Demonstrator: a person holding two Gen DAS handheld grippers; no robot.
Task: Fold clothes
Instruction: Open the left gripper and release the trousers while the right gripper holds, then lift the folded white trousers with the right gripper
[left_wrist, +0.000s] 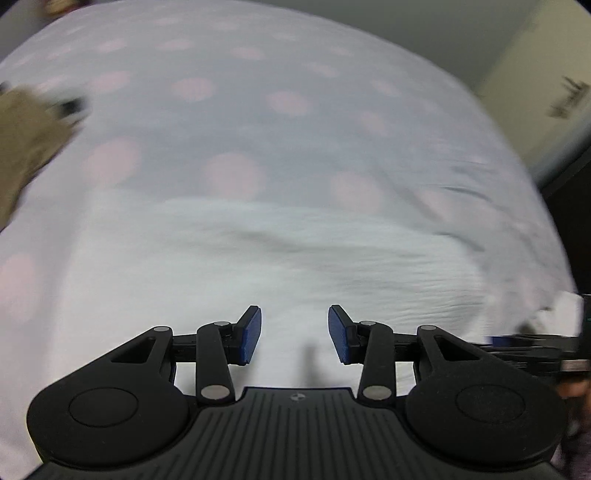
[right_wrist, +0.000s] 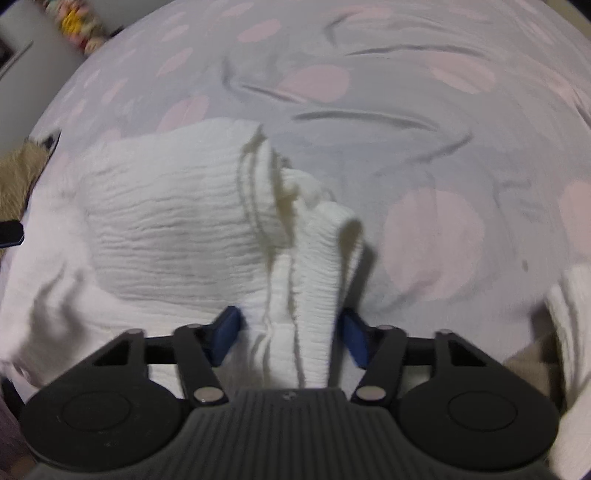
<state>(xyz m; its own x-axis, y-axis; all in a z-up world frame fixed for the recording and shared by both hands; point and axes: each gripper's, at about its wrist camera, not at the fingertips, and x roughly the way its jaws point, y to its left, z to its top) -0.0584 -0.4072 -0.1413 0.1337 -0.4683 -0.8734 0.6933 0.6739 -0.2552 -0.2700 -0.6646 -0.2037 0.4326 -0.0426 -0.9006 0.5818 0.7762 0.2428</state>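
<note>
Nearest the left wrist lens, the left gripper (left_wrist: 294, 334), blue pads (left_wrist: 252, 334) set apart with nothing between them, only bare white cloth beneath and a thin dark shadow on it; just beyond, the white ribbed garment (left_wrist: 280, 251) spread fairly flat across the lower half of the view, softly blurred; farther out, the pale bedsheet with pink dots (left_wrist: 288, 101) filling the rest of the bed; at the far left edge, a tan fabric item (left_wrist: 26, 136) lying on the sheet; at the right edge, part of the other tool's dark body (left_wrist: 535, 350), just beside the garment's border; beyond the bed on the right, a pale wall, too blurred to tell more.

Nearest the right wrist lens, the right gripper (right_wrist: 290, 338), blue pads (right_wrist: 225, 336) standing on either side of a raised, bunched fold of the white ribbed garment (right_wrist: 166, 221); cloth filling the gap between them and touching both pads, so clamped on the fold as far as can be told; past the fingers, the fold rising to a crumpled peak, the broad ribbed panel lying to its left; farther on, the dotted sheet (right_wrist: 436, 229) creased in long dark wrinkles; low at the right edge, another white piece of cloth (right_wrist: 569, 314); at the far left, the tan fabric (right_wrist: 18, 173) again.
</note>
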